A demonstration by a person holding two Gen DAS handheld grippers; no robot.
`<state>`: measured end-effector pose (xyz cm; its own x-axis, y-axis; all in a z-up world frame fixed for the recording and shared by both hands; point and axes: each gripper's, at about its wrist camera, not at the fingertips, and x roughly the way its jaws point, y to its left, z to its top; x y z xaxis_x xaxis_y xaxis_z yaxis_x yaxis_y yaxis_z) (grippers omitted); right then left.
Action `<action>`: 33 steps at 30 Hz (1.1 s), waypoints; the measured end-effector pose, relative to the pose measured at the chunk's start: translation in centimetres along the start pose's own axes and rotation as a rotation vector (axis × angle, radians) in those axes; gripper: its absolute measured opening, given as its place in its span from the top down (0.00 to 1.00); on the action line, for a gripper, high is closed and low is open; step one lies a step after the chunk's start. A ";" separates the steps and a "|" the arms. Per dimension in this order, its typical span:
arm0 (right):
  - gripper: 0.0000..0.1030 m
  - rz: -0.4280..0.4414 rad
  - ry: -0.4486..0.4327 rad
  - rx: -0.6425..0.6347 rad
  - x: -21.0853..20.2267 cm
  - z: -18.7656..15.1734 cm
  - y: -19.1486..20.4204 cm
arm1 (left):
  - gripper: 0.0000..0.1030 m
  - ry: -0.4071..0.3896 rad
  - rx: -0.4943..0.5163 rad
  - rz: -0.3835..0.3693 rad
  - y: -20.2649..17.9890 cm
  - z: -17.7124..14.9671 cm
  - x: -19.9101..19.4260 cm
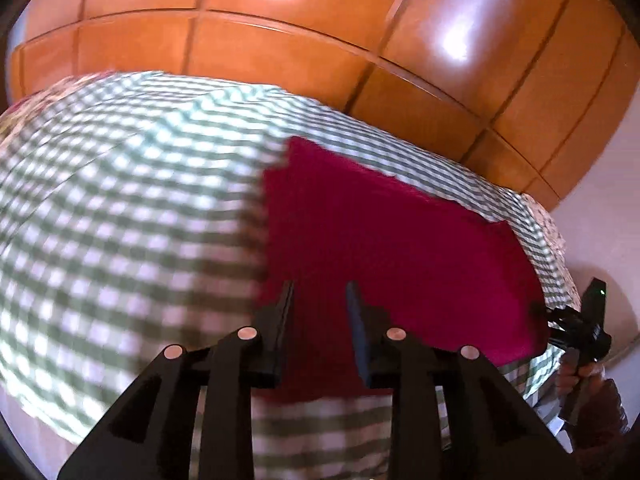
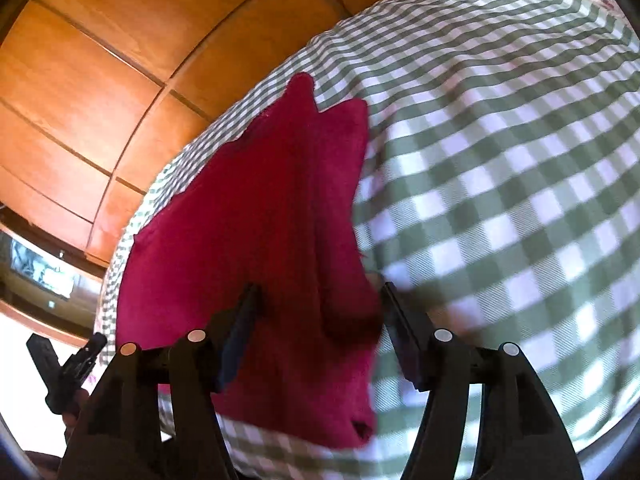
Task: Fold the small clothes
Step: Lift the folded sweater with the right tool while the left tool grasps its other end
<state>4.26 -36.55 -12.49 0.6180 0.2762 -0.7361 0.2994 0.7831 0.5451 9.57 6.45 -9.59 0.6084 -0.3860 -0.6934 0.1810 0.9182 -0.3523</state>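
A crimson garment (image 1: 380,248) lay flat on a green-and-white checked bedspread (image 1: 120,200), with glossy orange-brown wooden wardrobe doors (image 1: 280,40) standing behind the bed. In the left wrist view, the left gripper (image 1: 320,296) hovered over the near left part of the cloth, its two dark fingers parted by a narrow gap with only red fabric visible below them and nothing pinched between the pads. From this gripper the garment spread ahead and off to the right, its long side running away toward the far right corner, where the person's other hand (image 1: 580,372) held the second tool at the cloth's right edge. In the right wrist view, the right gripper (image 2: 320,304) had its fingers spread wide, and a raised, doubled fold of the red cloth sat between them, close to the right-hand finger; the pads did not look pressed onto it, though motion blur made this hard to judge. From this gripper the garment stretched ahead and to the left, narrowing to two pointed ends at the far side, with a small flap (image 2: 362,430) lying near the front edge. The right gripper seemed nearer to a graspable edge, since the fold already lay within its jaws, while the left one would need to come down onto the flat cloth below it. The next fold probably ran across the garment's long axis.
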 end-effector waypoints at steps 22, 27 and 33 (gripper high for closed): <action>0.79 0.269 0.117 -0.456 5.0 0.7 27.3 | 0.71 0.090 -0.100 -0.135 1.4 0.6 4.9; 0.79 0.242 0.249 -0.576 10.7 -3.2 32.2 | 0.67 0.038 -0.222 -0.151 5.7 0.6 2.0; 0.65 0.204 0.301 -0.716 12.6 -7.7 33.1 | 0.57 0.008 -0.348 -0.178 9.7 0.4 0.0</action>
<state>16.37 -2.87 -6.86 0.3574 0.5107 -0.7820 -0.4002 0.8402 0.3658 11.65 15.36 -12.71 0.5845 -0.5388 -0.6066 0.0092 0.7520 -0.6591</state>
